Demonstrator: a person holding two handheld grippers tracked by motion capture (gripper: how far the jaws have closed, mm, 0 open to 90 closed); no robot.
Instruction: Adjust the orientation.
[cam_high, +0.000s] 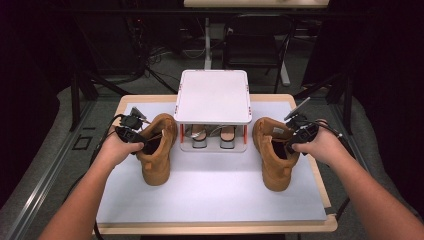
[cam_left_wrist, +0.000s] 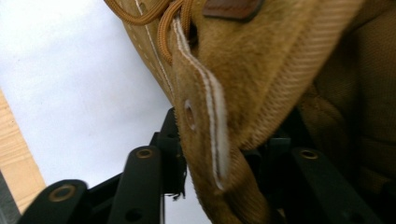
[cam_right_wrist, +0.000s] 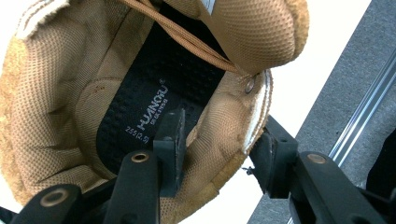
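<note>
Boots: left boot centre-left, right boot centre-right | left gripper jaws astride collar, contact hidden, grip unclear | right gripper clamped on padded collar | toes cut off

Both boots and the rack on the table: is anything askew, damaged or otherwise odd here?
Nothing stands out. The left boot and right boot stand upright on the white mat, flanking the white shoe rack. Each set of tongs, left and right, straddles its boot's collar. Laces hang loose.

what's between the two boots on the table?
High view: the white two-tier rack stands between the left boot and right boot, toward the back; nearer, just bare white mat.
</note>
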